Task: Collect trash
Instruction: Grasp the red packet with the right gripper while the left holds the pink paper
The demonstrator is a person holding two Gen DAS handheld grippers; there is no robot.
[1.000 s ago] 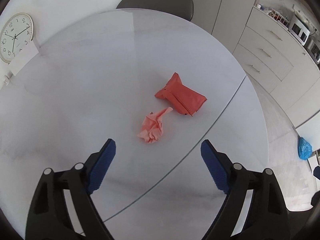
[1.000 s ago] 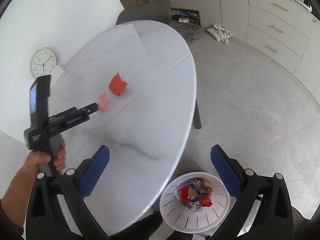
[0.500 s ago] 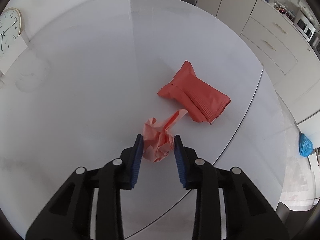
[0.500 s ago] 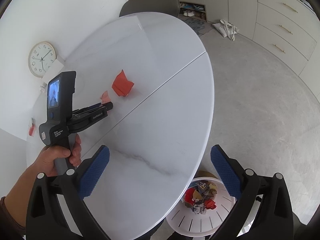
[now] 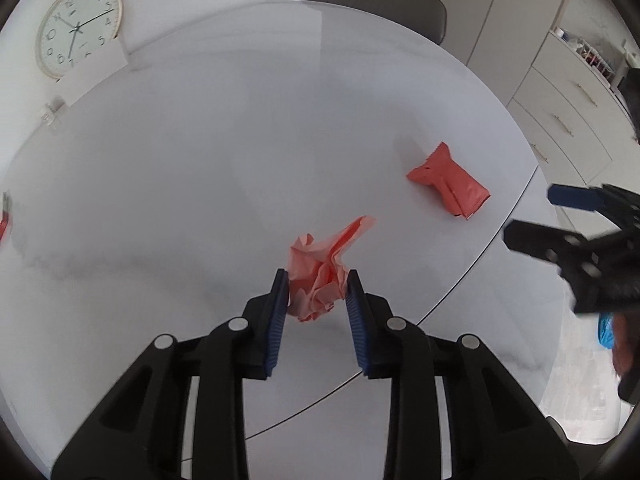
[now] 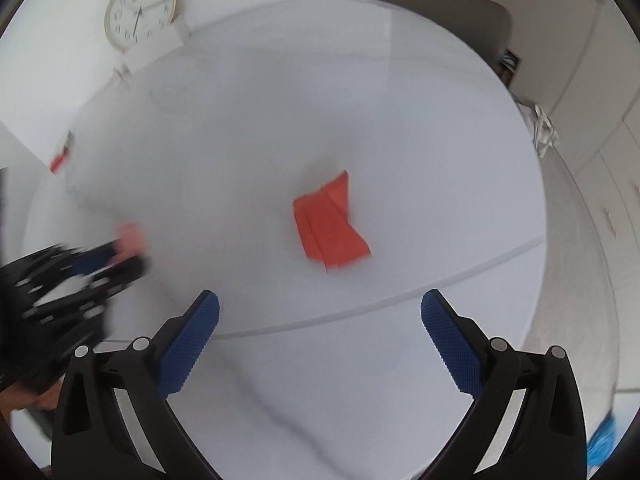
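My left gripper (image 5: 316, 282) is shut on a crumpled pink tissue (image 5: 322, 268) and holds it over the round white table (image 5: 200, 160). A red snack wrapper (image 5: 450, 182) lies on the table to the right of it. In the right wrist view the same wrapper (image 6: 328, 226) lies ahead of my right gripper (image 6: 320, 312), which is open, empty and above the table short of the wrapper. The left gripper with the pink tissue (image 6: 130, 236) shows blurred at the left. The right gripper also shows in the left wrist view (image 5: 560, 216) at the right edge.
A wall clock (image 5: 76, 32) leans behind the table at the far left. A grey chair (image 5: 372, 4) stands at the far side. White cabinets (image 5: 560, 112) line the right. A seam (image 6: 400, 300) crosses the tabletop. A small red item (image 6: 60, 156) sits at the table's left edge.
My left gripper has lifted and pulled back with the pink tissue in it. My right gripper has swung from the bin side to over the table, facing the red wrapper.
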